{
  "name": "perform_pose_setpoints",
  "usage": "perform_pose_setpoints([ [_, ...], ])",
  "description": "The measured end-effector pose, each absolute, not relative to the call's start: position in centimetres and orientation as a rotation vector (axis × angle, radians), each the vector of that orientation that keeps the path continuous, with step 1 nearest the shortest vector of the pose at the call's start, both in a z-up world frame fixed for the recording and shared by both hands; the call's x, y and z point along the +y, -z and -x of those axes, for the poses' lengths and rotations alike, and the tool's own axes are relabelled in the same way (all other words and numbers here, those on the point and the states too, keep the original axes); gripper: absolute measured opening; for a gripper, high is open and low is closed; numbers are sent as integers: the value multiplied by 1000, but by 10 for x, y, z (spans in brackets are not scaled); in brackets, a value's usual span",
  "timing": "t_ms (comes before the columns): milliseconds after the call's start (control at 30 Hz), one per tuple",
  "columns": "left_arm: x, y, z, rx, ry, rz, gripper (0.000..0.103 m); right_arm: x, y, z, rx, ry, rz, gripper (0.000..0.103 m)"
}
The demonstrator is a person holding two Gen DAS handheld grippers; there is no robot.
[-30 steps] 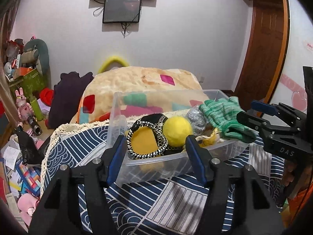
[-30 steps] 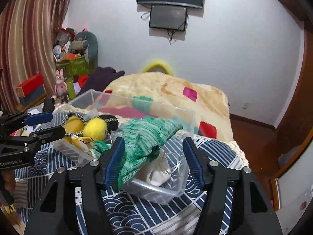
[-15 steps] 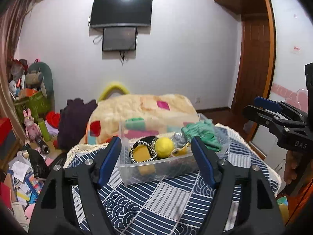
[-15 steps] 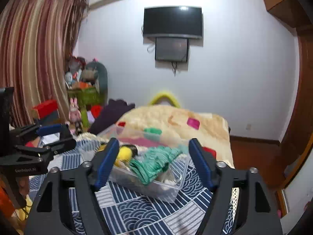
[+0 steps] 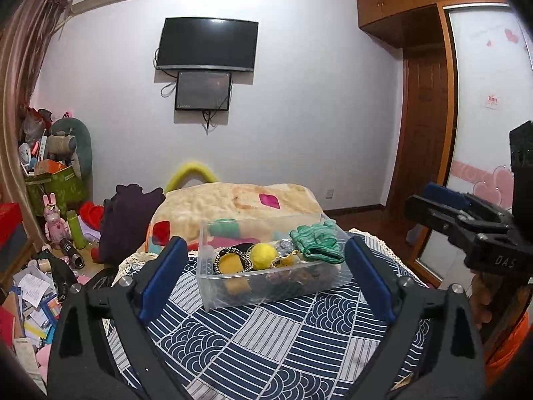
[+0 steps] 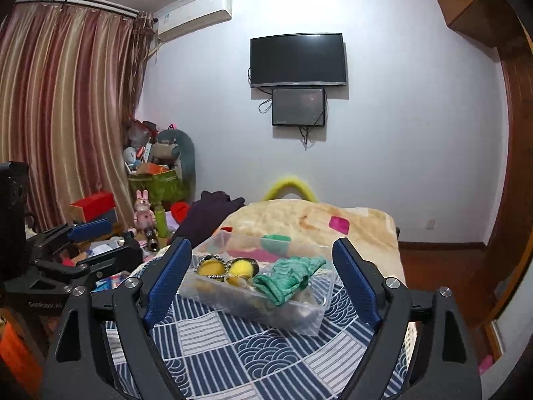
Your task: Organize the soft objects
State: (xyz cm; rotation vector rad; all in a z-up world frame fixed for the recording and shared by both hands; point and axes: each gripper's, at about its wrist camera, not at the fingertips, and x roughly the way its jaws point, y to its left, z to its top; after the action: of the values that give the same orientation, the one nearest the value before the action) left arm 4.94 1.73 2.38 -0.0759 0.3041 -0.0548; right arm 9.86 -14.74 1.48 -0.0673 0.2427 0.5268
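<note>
A clear plastic bin sits on a round table with a blue patterned cloth. In it lie a green knitted glove, a yellow ball, a yellow pad ringed with black-and-white cord and other soft items. My left gripper is open and empty, held back from the bin. My right gripper is open and empty, also back from the bin. Each gripper shows at the edge of the other's view.
Behind the table is a bed with a cream blanket and a dark purple garment. Toys, boxes and papers clutter the floor at the left. A wooden door stands at the right.
Both grippers have pulled back and up from the bin, which now looks smaller. The green glove lies in the bin. Both stay open and empty.
</note>
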Motion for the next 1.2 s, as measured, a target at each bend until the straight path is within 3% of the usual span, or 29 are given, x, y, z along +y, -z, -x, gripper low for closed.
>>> perform_pose_setpoints([
  [1200, 14, -12, -42, 309, 51, 87, 97, -153, 5, -83, 271, -535, 39, 85],
])
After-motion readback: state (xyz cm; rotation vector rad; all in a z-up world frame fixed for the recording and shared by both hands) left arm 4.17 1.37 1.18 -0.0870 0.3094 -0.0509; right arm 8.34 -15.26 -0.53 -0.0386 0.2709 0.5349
